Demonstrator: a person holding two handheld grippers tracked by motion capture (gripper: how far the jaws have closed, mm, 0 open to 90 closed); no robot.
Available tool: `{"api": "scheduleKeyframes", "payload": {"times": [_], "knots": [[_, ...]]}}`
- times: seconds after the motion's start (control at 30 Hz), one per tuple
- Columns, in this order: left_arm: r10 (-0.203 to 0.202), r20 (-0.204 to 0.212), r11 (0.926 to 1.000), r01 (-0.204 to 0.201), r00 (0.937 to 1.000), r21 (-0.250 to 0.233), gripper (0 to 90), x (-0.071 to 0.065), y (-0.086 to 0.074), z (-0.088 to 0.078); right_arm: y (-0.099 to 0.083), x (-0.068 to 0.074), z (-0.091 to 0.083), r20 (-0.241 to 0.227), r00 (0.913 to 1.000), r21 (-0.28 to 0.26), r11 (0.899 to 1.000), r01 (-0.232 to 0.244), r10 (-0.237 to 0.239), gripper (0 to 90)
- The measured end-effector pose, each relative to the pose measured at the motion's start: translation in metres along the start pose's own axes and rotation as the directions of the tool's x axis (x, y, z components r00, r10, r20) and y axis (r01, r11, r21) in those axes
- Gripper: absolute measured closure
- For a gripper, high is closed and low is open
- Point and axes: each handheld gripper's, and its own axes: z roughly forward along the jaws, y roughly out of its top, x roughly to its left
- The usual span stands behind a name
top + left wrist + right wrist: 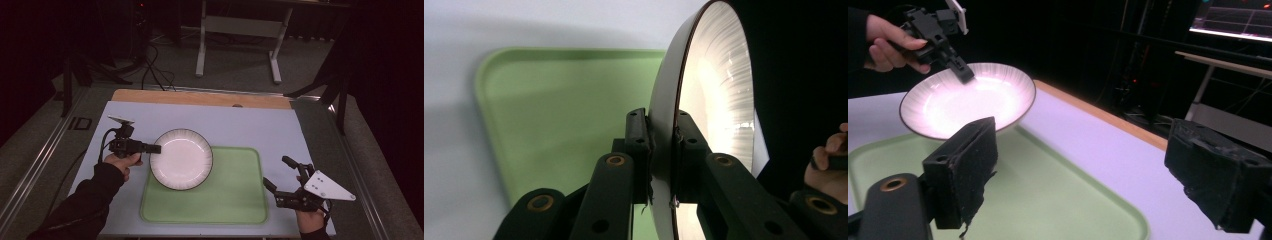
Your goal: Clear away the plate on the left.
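A white plate [181,159] with a dark rim hangs above the left part of a green tray [235,200]. My left gripper [156,149] is shut on the plate's left rim. In the left gripper view its jaws clamp the rim of the plate [714,95], seen edge-on over the tray [564,115]. My right gripper [281,174] stands open at the tray's right edge, holding nothing. The right gripper view has the plate [968,97] lifted over the tray [1048,200], with the left gripper [964,75] on its far rim.
The tray lies on a pale blue mat [240,125] over a wooden table [200,97]. Beyond the table stand a white desk frame [240,30] and floor cables [155,65]. Black tripod legs [330,85] reach down at the right.
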Motion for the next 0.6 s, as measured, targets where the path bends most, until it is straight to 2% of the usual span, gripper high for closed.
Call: {"api": "scheduleKeyframes", "payload": {"times": [0.1, 0.3, 0.47, 0.6], "knots": [[0.004, 0.009, 0.9999, -0.004, 0.9999, 0.011, 81.8, -0.003, -0.001, 0.006, 0.0, -0.001, -0.001, 0.003, 1.0, -0.008, 1.0, -0.005, 0.005, 12.0], [0.025, 0.01, 0.9975, -0.026, 0.9996, 0.067, 81.5, -0.013, -0.003, 0.027, 0.0, 0.0, -0.001, 0.002, 1.0, -0.006, 1.0, -0.001, 0.001, 12.1], [0.029, -0.001, 0.9967, -0.029, 0.9996, 0.076, 81.6, -0.018, -0.006, 0.04, 0.0, 0.0, 0.0, 0.001, 1.0, -0.002, 1.0, 0.003, -0.003, 12.6], [0.047, -0.003, 0.995, -0.047, 0.9989, 0.088, 81.6, -0.025, -0.007, 0.054, -0.001, 0.0, 0.0, 0.002, 1.0, 0.002, 1.0, 0.001, -0.001, 12.7]]}}
